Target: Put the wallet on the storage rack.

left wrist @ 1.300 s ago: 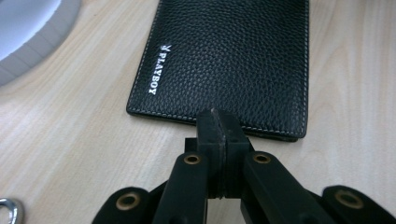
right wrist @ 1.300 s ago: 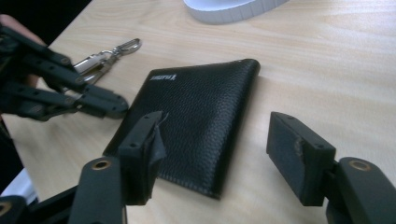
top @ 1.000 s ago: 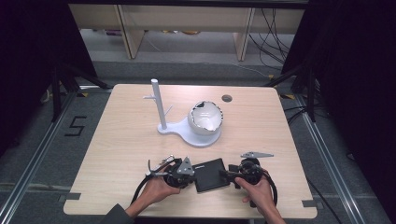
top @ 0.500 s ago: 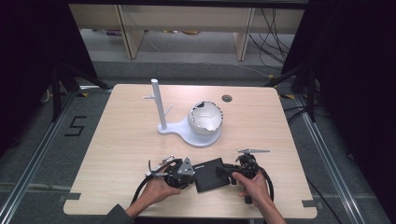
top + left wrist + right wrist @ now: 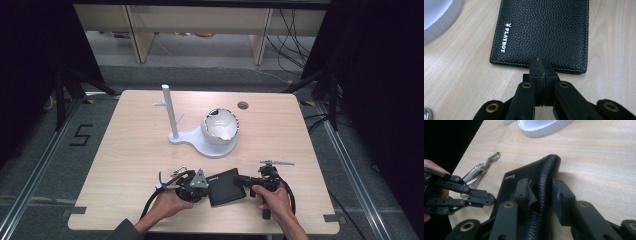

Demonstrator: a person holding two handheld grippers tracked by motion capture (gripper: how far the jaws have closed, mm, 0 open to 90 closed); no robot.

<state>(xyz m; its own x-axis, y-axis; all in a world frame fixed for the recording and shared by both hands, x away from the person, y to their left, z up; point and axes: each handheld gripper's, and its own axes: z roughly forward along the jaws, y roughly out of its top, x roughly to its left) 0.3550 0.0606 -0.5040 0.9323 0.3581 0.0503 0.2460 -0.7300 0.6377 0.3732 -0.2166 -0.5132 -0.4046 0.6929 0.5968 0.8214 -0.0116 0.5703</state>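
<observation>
A black leather wallet (image 5: 226,186) lies near the table's front edge between my two grippers. My left gripper (image 5: 202,186) is shut, and its joined tips (image 5: 540,66) rest against the wallet's (image 5: 541,32) near stitched edge with nothing visible between them. From the right, my right gripper (image 5: 245,181) reaches over the wallet's rounded fold (image 5: 547,172). Its jaws have just been closing, and the pads (image 5: 525,192) now press the fold from both sides. My right gripper (image 5: 540,192) straddles that raised edge.
A metal key clip (image 5: 172,175) lies just left of the left gripper and shows beside it (image 5: 480,171). A white stand (image 5: 200,142) with an upright post (image 5: 169,112) and a jagged-rimmed white bowl (image 5: 220,126) sits mid-table. A cable hole (image 5: 243,105) is at the back.
The right gripper has shifted slightly left onto the wallet's right edge and its jaws have narrowed around it. The left gripper and the wallet have stayed put.
</observation>
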